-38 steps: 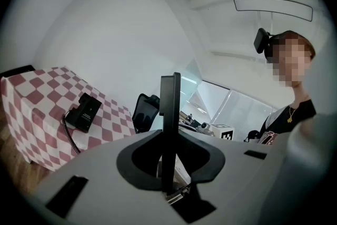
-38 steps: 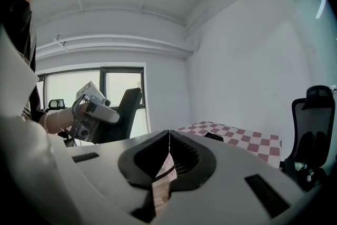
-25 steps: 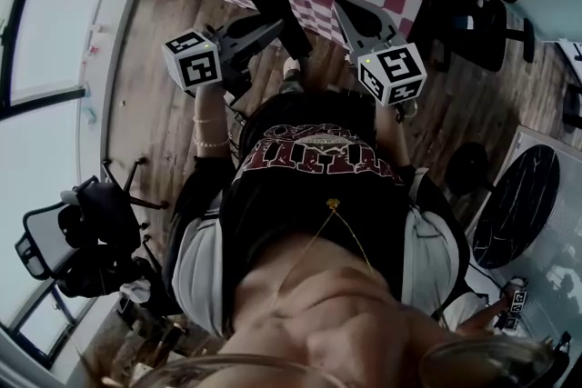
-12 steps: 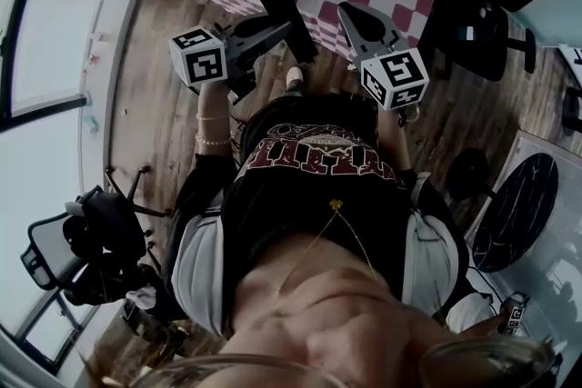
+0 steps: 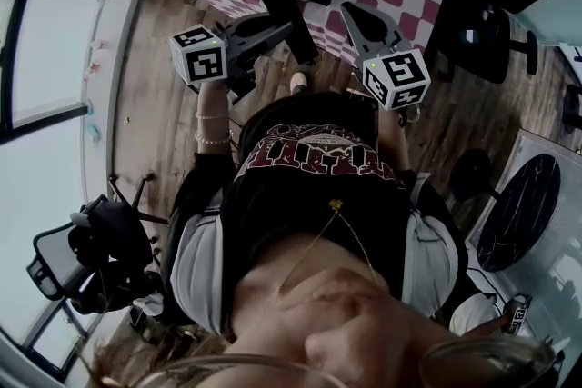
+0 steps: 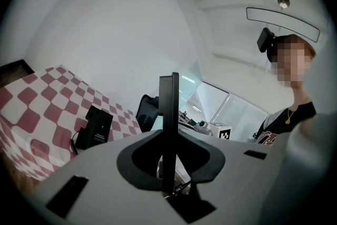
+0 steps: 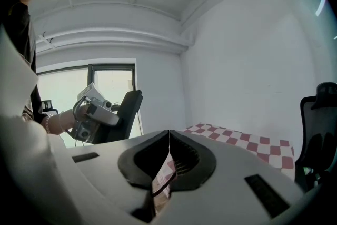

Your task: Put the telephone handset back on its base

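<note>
**Jaws clenched on the handset at left, pressed together bare at right**

Left gripper view: grips one thin, flat black handset (image 6: 169, 97) edge-on and upright between the two smooth grey jaws of the left gripper (image 6: 169, 137). Shows one boxy matte-black base (image 6: 96, 126) lying on the red-and-white checked cloth of the worktop (image 6: 31, 108), apart from the handset, with one coiled cord (image 6: 73, 146) at its near side.

Right gripper view: presses the two grey jaws of the right gripper (image 7: 168, 137) together at the tips, gripping nothing. Leaves only a thin slit lower down, with checked cloth behind.

Head view: holds the handset at the worktop's near edge, above the wooden plank floor (image 5: 159, 104), near the base but not touching it. Carries two white marker cubes (image 5: 200, 57) with black squares, one per gripper. Takes in two black office chairs (image 5: 496, 23), one beside the worktop, one by the window (image 5: 45, 50).
</note>
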### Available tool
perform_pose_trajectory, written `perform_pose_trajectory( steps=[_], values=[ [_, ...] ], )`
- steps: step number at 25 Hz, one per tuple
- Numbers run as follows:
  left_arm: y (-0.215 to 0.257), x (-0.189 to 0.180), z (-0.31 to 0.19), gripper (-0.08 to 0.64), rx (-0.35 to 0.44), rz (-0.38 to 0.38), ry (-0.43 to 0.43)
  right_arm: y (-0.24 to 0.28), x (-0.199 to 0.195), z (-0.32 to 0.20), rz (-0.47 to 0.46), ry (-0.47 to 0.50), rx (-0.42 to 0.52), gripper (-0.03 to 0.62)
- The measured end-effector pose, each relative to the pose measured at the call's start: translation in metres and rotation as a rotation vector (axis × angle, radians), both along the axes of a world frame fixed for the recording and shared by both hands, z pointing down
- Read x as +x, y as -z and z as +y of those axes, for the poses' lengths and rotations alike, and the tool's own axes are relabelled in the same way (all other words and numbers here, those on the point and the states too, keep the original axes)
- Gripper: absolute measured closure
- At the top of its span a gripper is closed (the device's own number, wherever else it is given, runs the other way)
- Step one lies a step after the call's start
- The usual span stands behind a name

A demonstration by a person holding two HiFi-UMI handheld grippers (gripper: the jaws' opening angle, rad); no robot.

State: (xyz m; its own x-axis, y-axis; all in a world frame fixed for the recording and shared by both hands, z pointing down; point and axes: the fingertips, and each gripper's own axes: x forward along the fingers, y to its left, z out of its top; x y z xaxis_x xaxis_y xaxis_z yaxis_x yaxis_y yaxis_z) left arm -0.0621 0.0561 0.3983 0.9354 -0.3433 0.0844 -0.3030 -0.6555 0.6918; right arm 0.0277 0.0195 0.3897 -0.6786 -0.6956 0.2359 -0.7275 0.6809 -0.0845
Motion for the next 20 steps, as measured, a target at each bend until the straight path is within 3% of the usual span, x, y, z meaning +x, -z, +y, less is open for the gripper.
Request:
perform_pose_trajectory(
  steps=[9, 20],
  values=[
    [-0.006, -0.014, -0.007, 0.479, -0.009, -0.005, -0.018, -0.009, -0.011, -0.002, 0.011, -0.014, -0.018, 0.572],
    [-0.012, 0.01, -0.018, 0.479, -0.034, -0.01, -0.025, -0.019, 0.013, -0.011, 0.008, -0.018, -0.058, 0.572]
  ],
)
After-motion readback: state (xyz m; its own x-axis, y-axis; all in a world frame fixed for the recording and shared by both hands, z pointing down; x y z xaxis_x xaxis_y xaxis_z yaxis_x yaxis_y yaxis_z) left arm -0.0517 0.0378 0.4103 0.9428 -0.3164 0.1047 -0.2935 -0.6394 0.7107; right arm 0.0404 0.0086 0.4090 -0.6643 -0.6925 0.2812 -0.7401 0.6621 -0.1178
